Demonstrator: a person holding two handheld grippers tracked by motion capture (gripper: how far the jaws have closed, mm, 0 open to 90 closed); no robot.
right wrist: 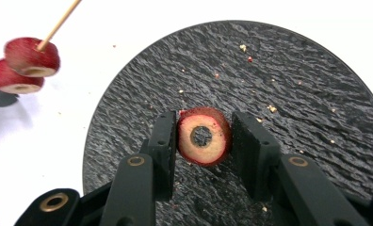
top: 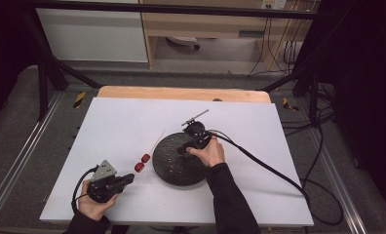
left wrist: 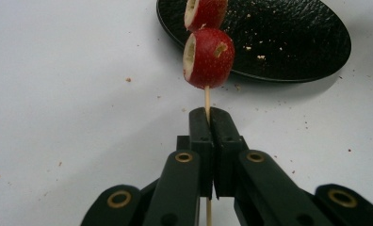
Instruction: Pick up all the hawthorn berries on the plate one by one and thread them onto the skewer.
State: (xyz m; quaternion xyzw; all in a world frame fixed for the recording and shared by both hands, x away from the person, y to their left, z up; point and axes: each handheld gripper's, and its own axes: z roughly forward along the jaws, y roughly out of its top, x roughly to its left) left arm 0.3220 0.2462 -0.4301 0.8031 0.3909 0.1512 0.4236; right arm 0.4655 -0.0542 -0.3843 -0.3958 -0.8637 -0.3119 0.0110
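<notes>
Red fruit [right wrist: 204,136], black textured plate [right wrist: 293,84]

A white board [top: 132,126] covers a wooden table [top: 181,92]; crumbs, possibly fruit bits, speckle it [left wrist: 128,79].

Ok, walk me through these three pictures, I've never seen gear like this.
A person at a white table holds a hand-operated two-jaw gripper in each hand. One picture looks down from above; the other two come from cameras riding on each gripper, looking along its black jaws. The left gripper is shut on a thin wooden skewer with two red cored fruit pieces threaded on it. The right gripper hangs over a black textured plate and grips a third red fruit piece, its cored hole facing the camera. Crumbs are scattered on the plate and table.
</notes>
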